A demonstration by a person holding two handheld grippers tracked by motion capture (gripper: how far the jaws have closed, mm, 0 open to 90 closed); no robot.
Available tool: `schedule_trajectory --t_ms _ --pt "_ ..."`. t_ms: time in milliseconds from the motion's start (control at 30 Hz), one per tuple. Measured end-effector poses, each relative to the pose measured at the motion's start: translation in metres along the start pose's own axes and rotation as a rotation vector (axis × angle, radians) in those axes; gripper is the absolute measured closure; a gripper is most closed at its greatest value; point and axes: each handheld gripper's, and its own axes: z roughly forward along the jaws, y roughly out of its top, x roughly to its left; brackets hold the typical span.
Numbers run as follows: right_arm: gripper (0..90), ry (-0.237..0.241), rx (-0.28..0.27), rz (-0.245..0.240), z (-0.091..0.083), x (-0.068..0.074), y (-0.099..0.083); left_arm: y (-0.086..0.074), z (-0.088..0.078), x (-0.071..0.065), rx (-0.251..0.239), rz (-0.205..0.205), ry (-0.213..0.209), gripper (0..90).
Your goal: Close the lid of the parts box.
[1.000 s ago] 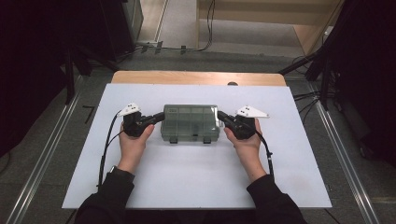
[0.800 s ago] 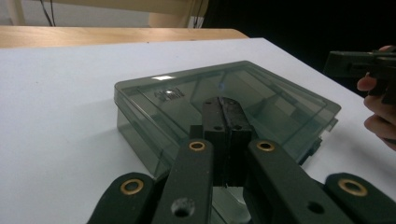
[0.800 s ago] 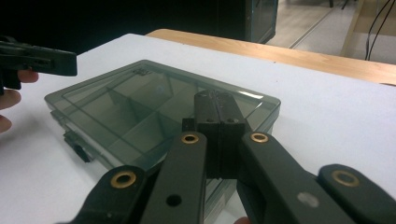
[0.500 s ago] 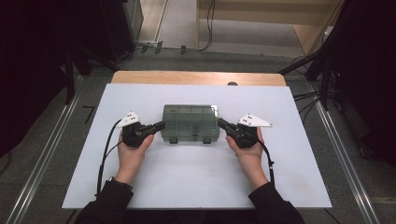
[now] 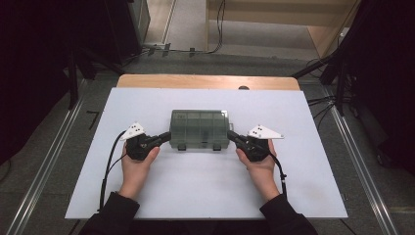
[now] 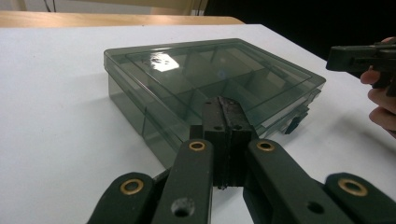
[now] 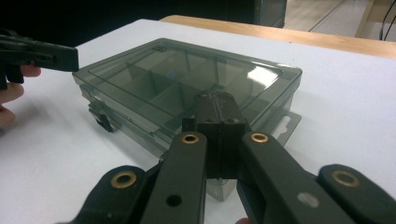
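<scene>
Nearest me, my left gripper [image 5: 164, 138] has its black fingers [image 6: 219, 121] pressed flat together, nothing between them. In the left gripper view the tips sit at the left end wall of the smoke-grey clear plastic compartment box [image 5: 200, 129]; touching or just shy of it, I cannot tell.

My right gripper [image 5: 234, 138] matches it: fingers [image 7: 218, 116] closed pad against pad, empty, tips at the box's right end by the flat clear hang tab [image 7: 285, 125] that lies on the bench. Contact again unclear.

The box lies flat, lid down, a little nearer than the middle of the white bench top [image 5: 205, 181], between the two grippers. Two dark latches [image 5: 182, 147] show on the long side facing me. Through the lid I see dividers making several compartments; I see nothing in them. No brand, label or writing can be read on lid or walls; a bright glare patch sits on the lid.

Each gripper carries a grey three-cornered plate [image 5: 133, 130], and a black cable [image 5: 108, 166] trails back along my left forearm.

Farther off, a light wooden edge [image 5: 205, 81] borders the bench's far side, then grey floor [image 5: 58, 147] with metal rails [image 5: 359, 166] on either side. Dark surroundings beyond.
</scene>
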Motion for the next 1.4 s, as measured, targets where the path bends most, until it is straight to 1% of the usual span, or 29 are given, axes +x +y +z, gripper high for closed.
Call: schedule_trajectory --t_ms 333,533,767,967,1333,1400 --pt "88.0 -0.004 0.029 -0.009 0.006 0.002 -0.004 -0.003 0.003 0.002 0.011 -0.005 0.005 90.0" --pt "88.0 -0.011 0.041 -0.013 0.007 0.003 -0.007 -0.003 0.002 0.002 0.016 0.002 0.005 90.0" --pt "88.0 -0.015 0.046 -0.006 0.008 0.001 -0.008 -0.004 0.003 0.002 0.028 -0.002 0.008 90.0" --pt "88.1 -0.017 0.051 -0.011 0.010 0.001 -0.010 -0.005 0.004 0.001 0.039 0.002 0.013 90.0" --pt "88.1 -0.019 0.062 -0.006 0.012 0.000 -0.014 -0.005 0.005 0.000 0.046 0.004 0.014 90.0" --pt "88.1 -0.019 0.055 -0.006 0.012 0.000 -0.015 -0.006 0.005 0.000 0.044 0.004 0.012 90.0"
